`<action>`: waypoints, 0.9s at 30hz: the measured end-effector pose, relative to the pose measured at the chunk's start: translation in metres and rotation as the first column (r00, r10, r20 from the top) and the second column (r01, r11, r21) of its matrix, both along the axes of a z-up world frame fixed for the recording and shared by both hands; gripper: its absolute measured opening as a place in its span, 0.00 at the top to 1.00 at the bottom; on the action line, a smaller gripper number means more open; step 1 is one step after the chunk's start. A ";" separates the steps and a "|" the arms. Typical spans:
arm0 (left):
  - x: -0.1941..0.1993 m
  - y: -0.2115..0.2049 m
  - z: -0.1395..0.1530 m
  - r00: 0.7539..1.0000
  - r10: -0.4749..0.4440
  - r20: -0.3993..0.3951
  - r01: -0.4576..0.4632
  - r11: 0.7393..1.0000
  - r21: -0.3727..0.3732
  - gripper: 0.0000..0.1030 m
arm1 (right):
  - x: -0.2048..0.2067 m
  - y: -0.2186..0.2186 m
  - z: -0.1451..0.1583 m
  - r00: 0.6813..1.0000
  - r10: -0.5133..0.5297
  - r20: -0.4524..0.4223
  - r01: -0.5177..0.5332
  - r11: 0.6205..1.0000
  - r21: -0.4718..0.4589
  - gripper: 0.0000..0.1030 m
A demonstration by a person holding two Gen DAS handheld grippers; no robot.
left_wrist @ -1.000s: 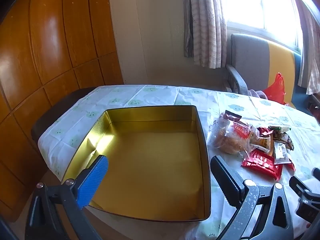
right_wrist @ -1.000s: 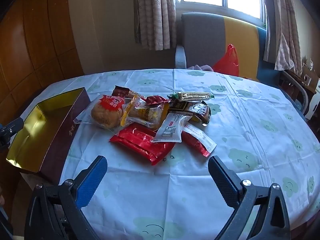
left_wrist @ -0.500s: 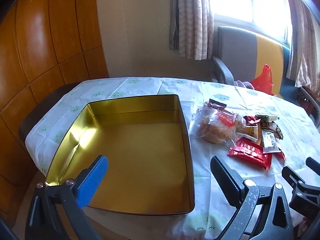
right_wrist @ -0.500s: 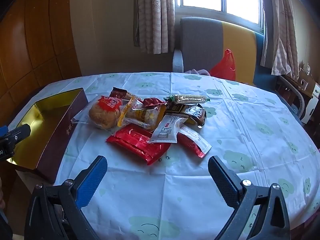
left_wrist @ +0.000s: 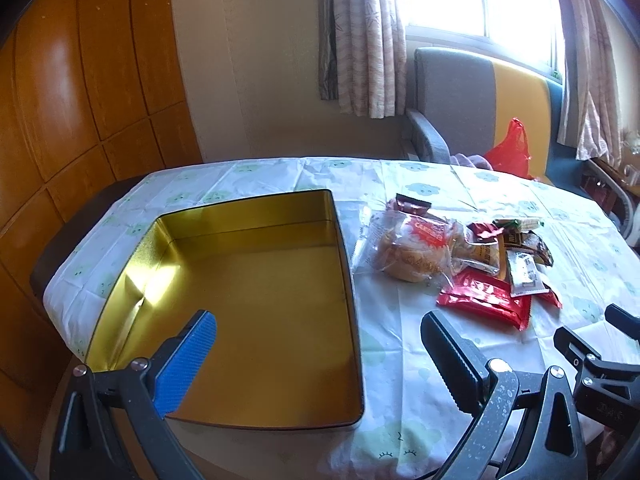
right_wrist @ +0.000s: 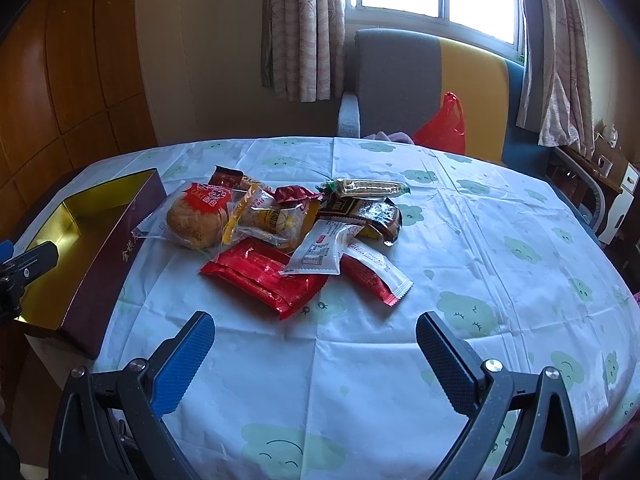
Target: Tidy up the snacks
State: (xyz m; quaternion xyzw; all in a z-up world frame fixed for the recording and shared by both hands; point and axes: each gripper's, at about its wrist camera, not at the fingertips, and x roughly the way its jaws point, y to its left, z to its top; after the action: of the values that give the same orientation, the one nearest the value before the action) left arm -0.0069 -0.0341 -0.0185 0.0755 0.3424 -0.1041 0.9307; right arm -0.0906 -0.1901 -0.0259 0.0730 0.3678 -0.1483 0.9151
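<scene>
Item: snack pile [right_wrist: 296, 232], heaped mid-table, just right of the empty gold tin [left_wrist: 248, 300] at the table's left edge. Left gripper [left_wrist: 316, 344] and right gripper [right_wrist: 314, 344]: 2 units, fingers spread, nothing held. The red packet [right_wrist: 264, 276] at the pile's near side is best pinched by 1 free edge, so that neighbouring packets are not dragged.

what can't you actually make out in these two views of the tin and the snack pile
- Gold tin: its near left corner is hidden behind the left gripper in the left wrist view; the right wrist view crops its left side.
- Red packet: in the right wrist view its far edge lies under the white sachet and the cake bag.
- Wrapper print: too small to read in either view.
- Red plastic bag: its bottom is behind the table.
</scene>
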 end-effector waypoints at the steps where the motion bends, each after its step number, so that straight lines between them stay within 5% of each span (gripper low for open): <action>1: 0.000 -0.001 0.000 1.000 -0.005 -0.003 0.005 1.000 -0.002 0.00 | -0.001 -0.001 0.000 1.000 -0.002 0.000 0.002 1.000 0.002 0.00; 27: -0.006 -0.012 0.003 0.998 -0.062 0.000 0.062 0.998 0.011 0.00 | -0.004 -0.009 -0.013 0.999 -0.023 -0.046 0.024 1.000 0.010 0.00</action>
State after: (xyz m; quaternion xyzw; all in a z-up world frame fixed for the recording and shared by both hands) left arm -0.0127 -0.0458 -0.0156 0.0913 0.3404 -0.1308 0.9266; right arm -0.0950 -0.1992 -0.0388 0.0785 0.3886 -0.1589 0.9042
